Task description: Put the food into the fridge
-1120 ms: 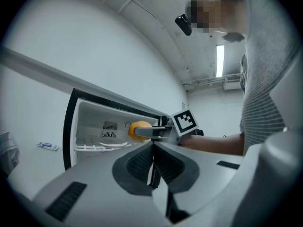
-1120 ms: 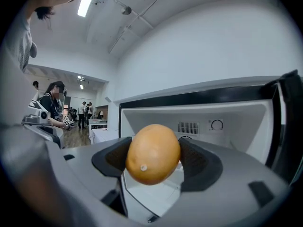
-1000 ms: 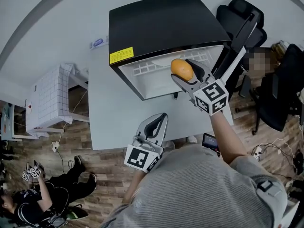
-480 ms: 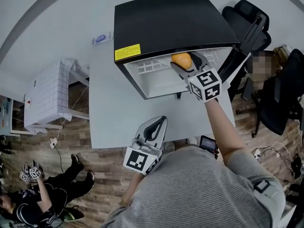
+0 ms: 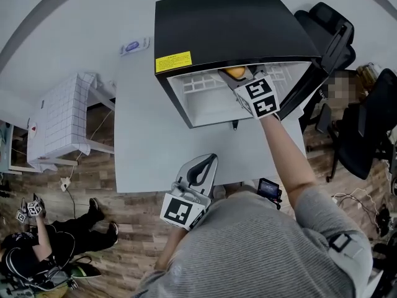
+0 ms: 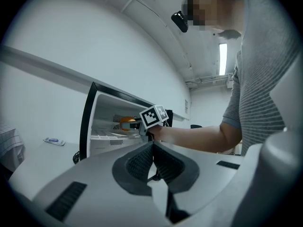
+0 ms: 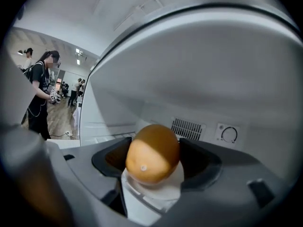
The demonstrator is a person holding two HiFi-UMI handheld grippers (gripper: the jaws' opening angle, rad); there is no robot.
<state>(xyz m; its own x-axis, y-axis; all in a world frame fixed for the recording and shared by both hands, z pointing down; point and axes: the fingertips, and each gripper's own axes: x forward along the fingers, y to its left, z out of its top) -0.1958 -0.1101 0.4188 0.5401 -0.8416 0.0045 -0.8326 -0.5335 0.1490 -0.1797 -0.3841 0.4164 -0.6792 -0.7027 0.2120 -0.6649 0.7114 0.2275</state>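
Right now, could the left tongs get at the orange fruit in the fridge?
Probably not. The left tongs hang shut over the table's near edge, well short of the open fridge, and the right tongs clamp the orange fruit inside, with that arm across the opening.

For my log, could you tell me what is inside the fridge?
Inside the fridge: the right gripper, shut on the orange fruit, above a white shelf. Its black top hides the rest.
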